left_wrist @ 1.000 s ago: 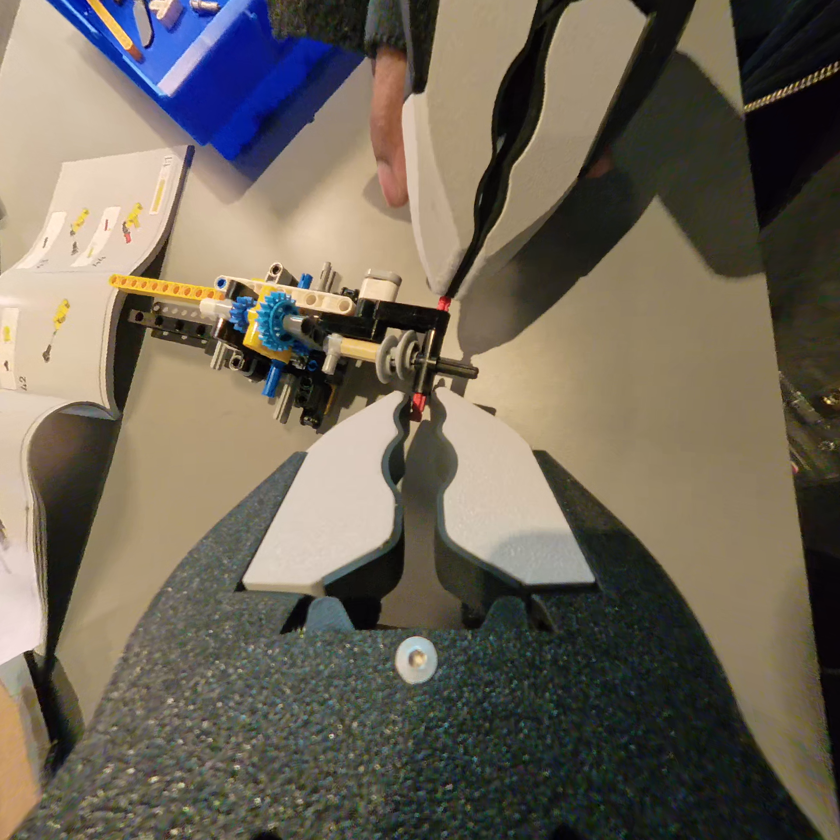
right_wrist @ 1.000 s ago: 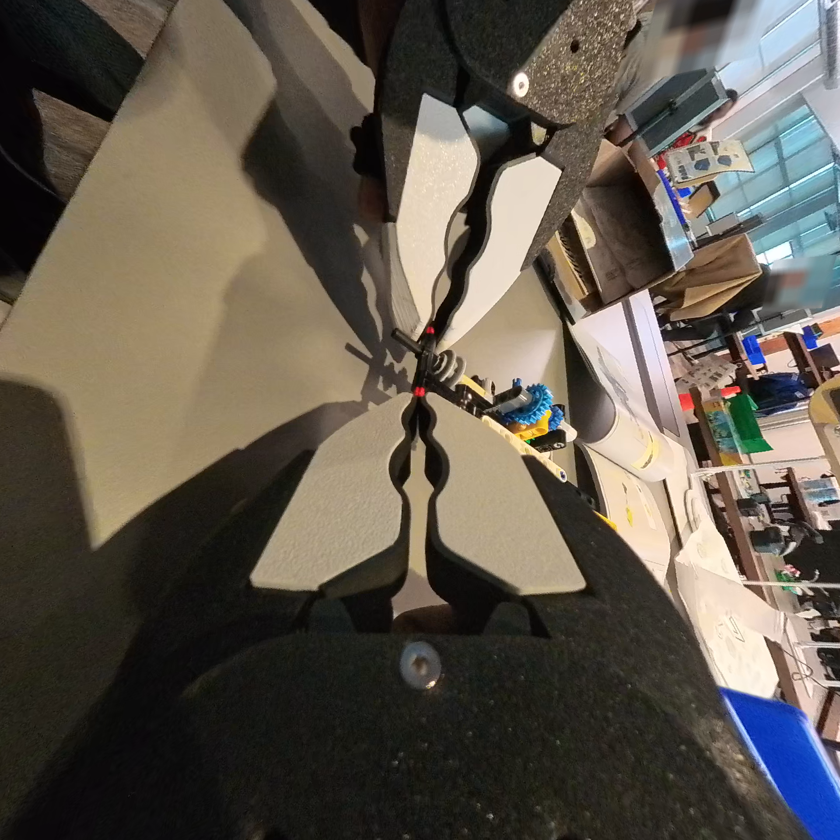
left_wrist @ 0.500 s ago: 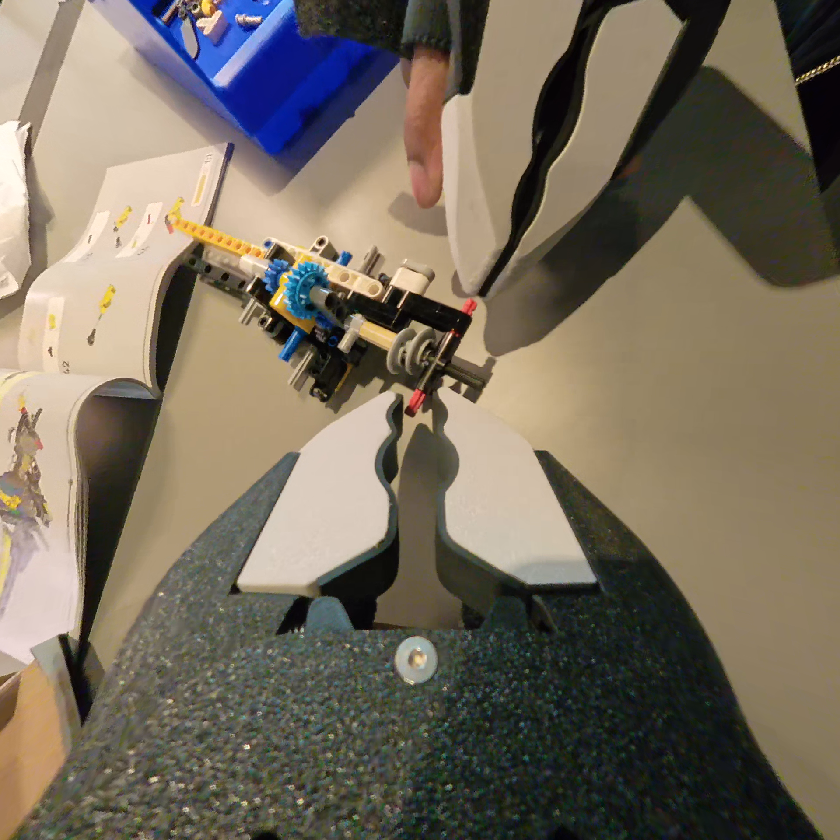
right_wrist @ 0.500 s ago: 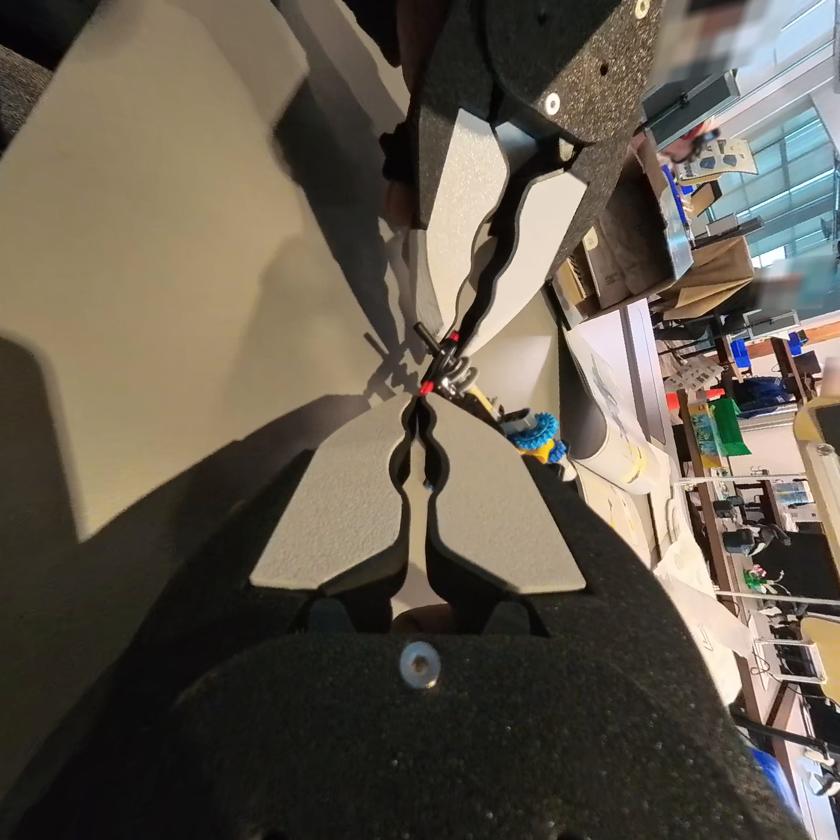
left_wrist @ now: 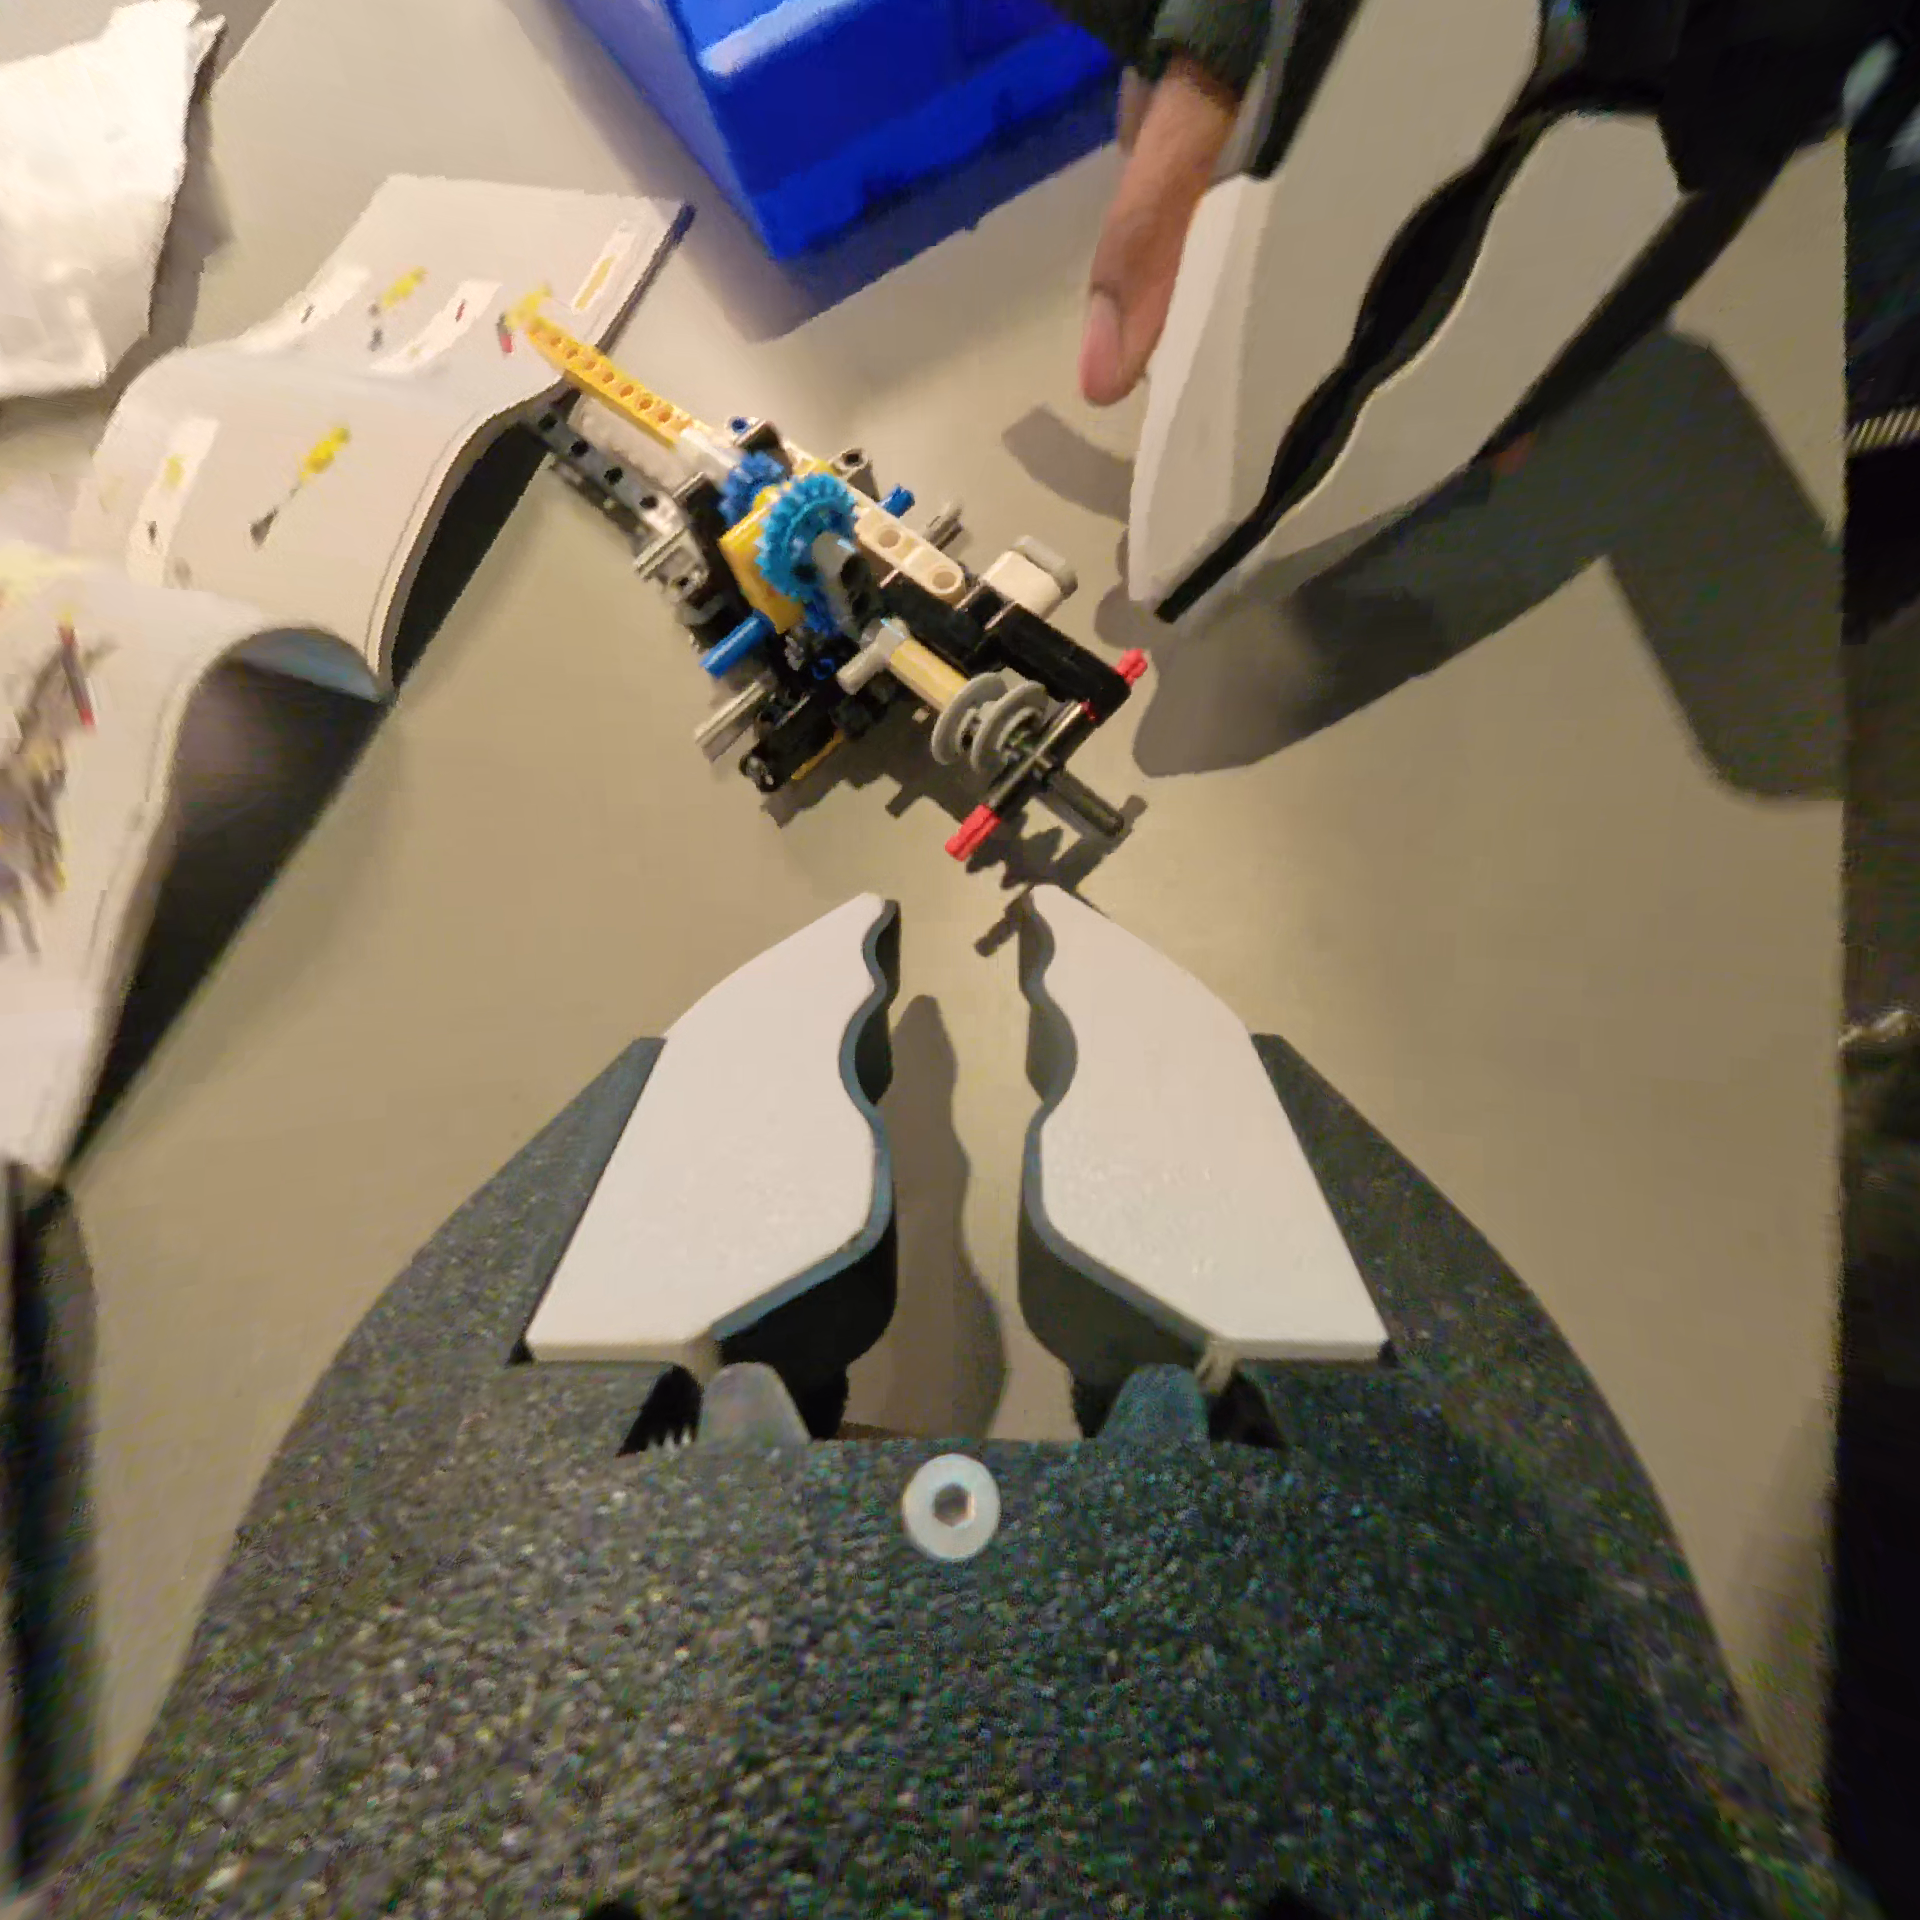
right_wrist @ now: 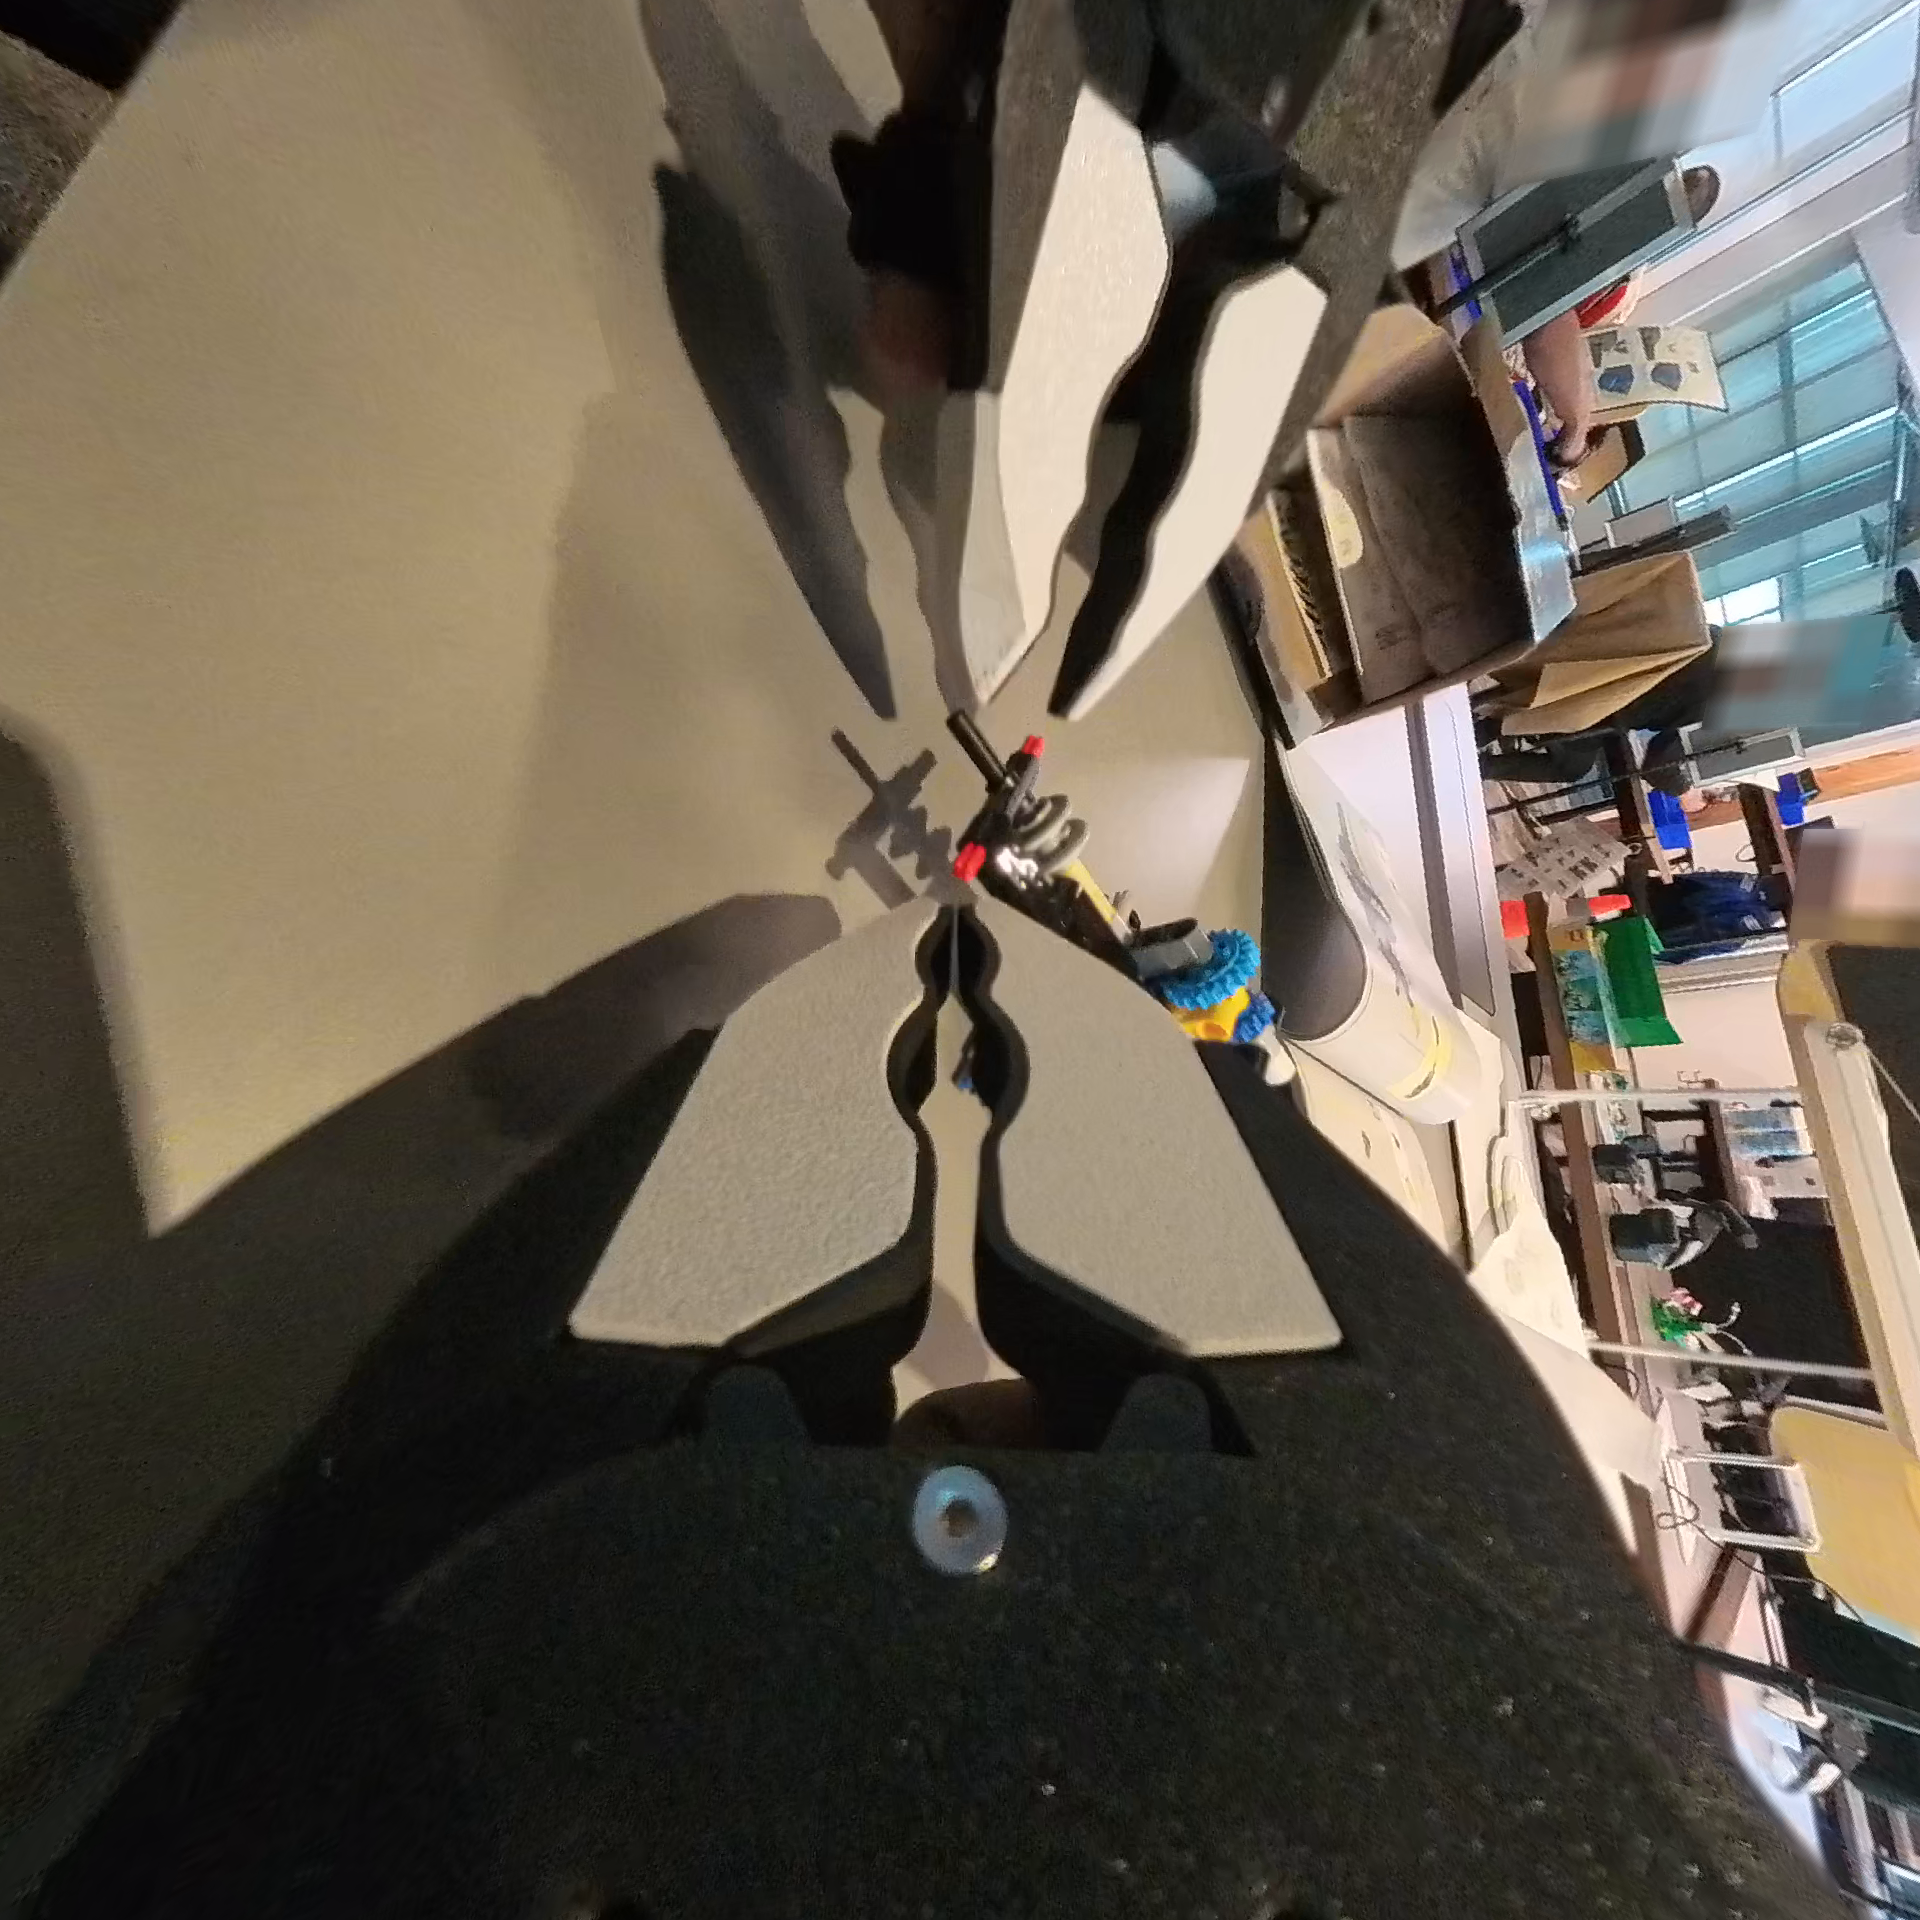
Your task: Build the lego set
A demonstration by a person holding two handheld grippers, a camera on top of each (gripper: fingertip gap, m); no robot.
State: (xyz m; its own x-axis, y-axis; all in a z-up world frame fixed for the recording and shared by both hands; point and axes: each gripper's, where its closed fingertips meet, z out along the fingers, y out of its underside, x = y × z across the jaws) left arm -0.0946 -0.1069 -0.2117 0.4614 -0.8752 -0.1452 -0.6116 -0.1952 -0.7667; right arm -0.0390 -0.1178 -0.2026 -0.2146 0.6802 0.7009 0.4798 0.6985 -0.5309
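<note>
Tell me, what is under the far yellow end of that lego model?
The lego model's yellow beam rests on the edge of an open booklet; its near end lies on the table. What the page shows beneath the beam is covered.

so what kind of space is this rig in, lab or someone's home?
Looks like a shared lab or workshop, not a home. Past the grey table the right wrist view shows stacked cardboard boxes, benches cluttered with gear and tall office-style windows.

lego build [left_wrist: 862,613] past the grey fingertips [left_wrist: 868,920] is black, yellow, blue gear, red pin tips; blue bin [left_wrist: 883,114] further off.
</note>
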